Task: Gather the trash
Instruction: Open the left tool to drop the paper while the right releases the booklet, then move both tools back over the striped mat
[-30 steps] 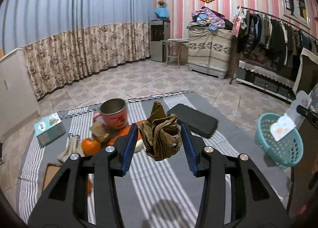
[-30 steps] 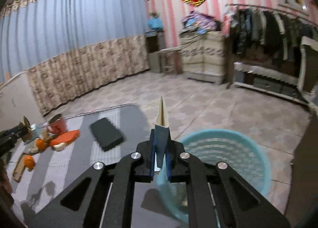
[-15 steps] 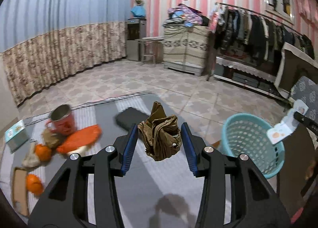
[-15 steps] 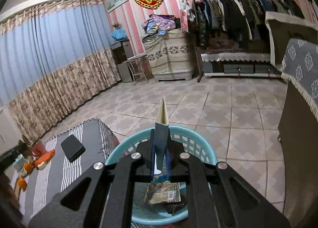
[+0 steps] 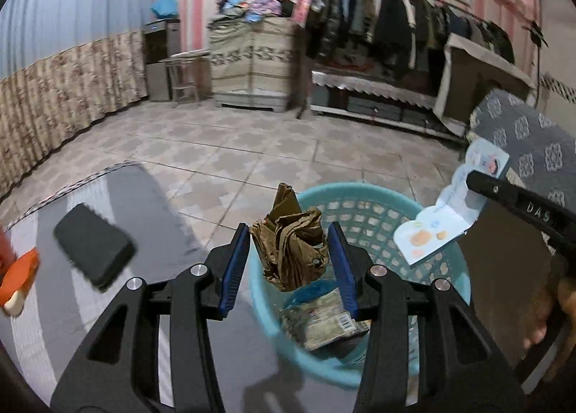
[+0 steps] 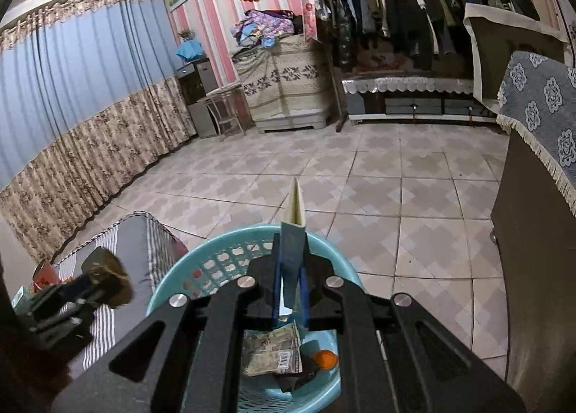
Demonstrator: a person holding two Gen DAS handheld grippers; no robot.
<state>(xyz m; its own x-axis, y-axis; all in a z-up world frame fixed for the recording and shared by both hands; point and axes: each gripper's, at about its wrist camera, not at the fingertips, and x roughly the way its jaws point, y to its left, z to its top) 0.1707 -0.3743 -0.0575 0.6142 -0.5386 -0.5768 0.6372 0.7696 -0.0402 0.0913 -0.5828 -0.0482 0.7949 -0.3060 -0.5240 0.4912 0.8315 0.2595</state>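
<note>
Pink-striped walls, a loaded clothes rack and pale floor tiles fill the background of the left wrist view, with a grey striped table [image 5: 118, 305] in the foreground. At the table's 3 o'clock edge stands a turquoise basket [image 5: 442, 258] that already holds flattened packaging [image 5: 325, 321]. The left tool [image 5: 289, 261] is clenched on a crumpled brown paper bag [image 5: 289, 245], blue pads pressing both its flanks. The bag hangs over the basket's 9 o'clock rim; its long axis runs roughly upright, the twisted peak pointing to 12 o'clock. I judge the step to be delivery: the trash is lifted and carried, not yet dropped. The next move calls for nudging the tool a little further toward the basket's centre, then spreading the pads so the bag falls inside, not on the rim. At 2 o'clock the right tool's dark finger grips a pale printed card [image 5: 450, 218] above the basket. A black case [image 5: 94, 245] lies on the table at 9 o'clock (not trash, by the look of it).

From the right wrist view, the same tiled floor and curtained wall lie beyond the basket [image 6: 172, 276]. The right tool [image 6: 291, 296] is clamped on the folded card [image 6: 294, 229], seen edge-on, its long axis along the fingers and its tip pointing to 12 o'clock. It sits over the basket's middle, so release alone should do. The left tool [image 6: 108, 278] appears blurred at 9 o'clock.
</note>
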